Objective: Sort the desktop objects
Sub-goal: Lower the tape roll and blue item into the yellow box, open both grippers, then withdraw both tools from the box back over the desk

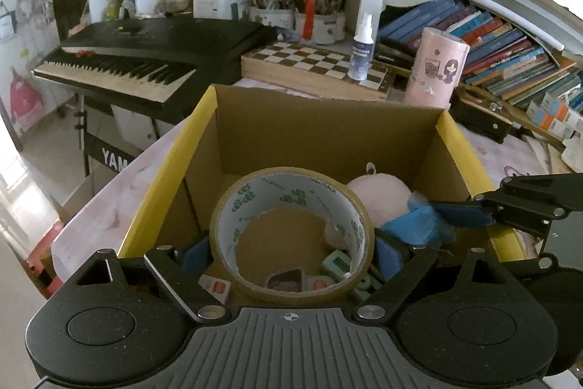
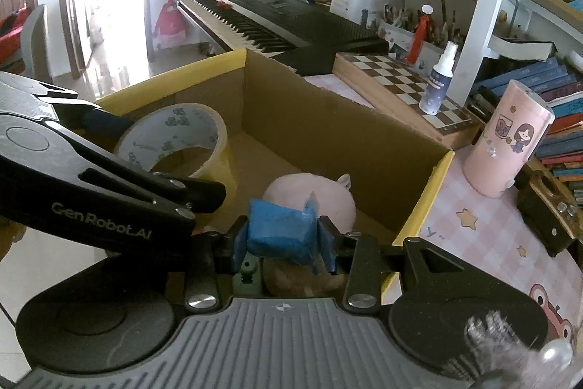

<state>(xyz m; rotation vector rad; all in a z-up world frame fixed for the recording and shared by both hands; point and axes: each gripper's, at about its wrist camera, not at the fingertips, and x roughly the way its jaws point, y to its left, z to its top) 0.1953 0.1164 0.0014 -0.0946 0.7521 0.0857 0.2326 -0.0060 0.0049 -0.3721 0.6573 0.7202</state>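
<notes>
An open cardboard box (image 1: 328, 130) with yellow flaps stands on the desk; it also shows in the right wrist view (image 2: 328, 119). My left gripper (image 1: 291, 254) is shut on a roll of brown tape (image 1: 291, 206), held over the box's near side; the roll shows in the right wrist view (image 2: 175, 137). My right gripper (image 2: 282, 239) is shut on a small blue packet (image 2: 280, 228), over the box; the packet shows in the left wrist view (image 1: 415, 221). A pink plush toy (image 2: 309, 192) and small items (image 1: 337, 263) lie in the box.
A pink cylinder (image 2: 508, 141), a spray bottle (image 2: 439, 82) and a chessboard (image 2: 400, 79) stand right of and behind the box. A black keyboard (image 1: 153, 50) is at the back left. Books (image 1: 510, 53) fill the shelves on the right.
</notes>
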